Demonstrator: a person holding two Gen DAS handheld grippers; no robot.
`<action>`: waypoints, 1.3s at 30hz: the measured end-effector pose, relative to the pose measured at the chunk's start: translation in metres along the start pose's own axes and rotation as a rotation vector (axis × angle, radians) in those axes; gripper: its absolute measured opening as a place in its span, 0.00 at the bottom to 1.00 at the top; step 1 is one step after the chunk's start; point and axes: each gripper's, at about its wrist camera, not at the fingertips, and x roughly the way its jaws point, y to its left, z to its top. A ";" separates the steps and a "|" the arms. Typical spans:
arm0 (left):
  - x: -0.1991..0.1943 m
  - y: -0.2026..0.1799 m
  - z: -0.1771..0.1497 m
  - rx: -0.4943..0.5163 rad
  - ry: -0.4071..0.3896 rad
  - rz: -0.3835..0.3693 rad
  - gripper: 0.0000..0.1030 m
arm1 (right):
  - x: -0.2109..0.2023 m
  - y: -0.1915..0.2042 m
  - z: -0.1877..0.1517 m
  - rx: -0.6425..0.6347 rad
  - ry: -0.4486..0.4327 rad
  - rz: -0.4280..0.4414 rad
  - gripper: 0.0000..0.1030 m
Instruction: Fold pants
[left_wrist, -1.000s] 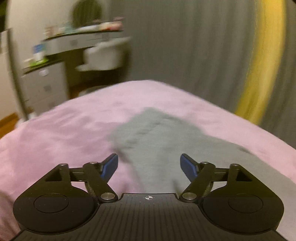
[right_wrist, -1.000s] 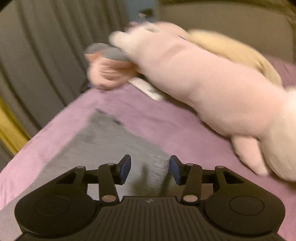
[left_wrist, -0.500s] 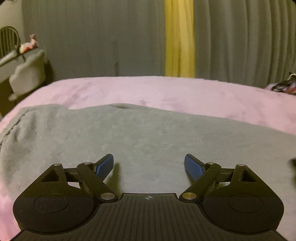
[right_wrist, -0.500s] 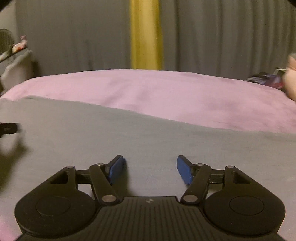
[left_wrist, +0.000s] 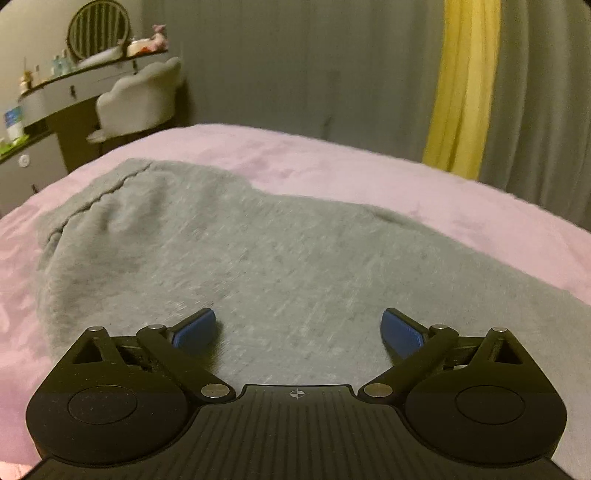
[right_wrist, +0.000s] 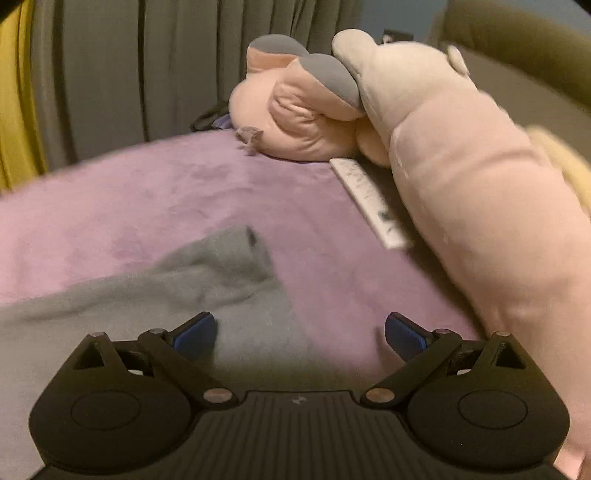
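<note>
Since 0.5 s ago, both views have swung outward. Left gripper (left_wrist: 298, 326) and right gripper (right_wrist: 300, 330): jaws spread wide, empty, above grey pants (left_wrist: 258, 251) lying flat on pink blanket (left_wrist: 369, 173).

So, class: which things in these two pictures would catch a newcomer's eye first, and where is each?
The grey pants spread over the pink bed, beneath both open tongs. A big pink plush lies along the bed's right side, a white remote beside it. A yellow curtain hangs behind the bed.
</note>
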 end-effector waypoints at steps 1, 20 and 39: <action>-0.005 -0.003 -0.001 0.018 -0.004 -0.017 0.98 | -0.012 0.000 -0.005 0.021 0.004 0.064 0.96; 0.044 -0.075 -0.001 0.287 -0.053 -0.054 1.00 | -0.044 0.119 -0.081 -0.049 0.073 0.286 0.96; -0.050 -0.069 -0.039 0.368 0.014 -0.143 1.00 | -0.086 0.121 -0.085 0.058 0.131 0.457 0.96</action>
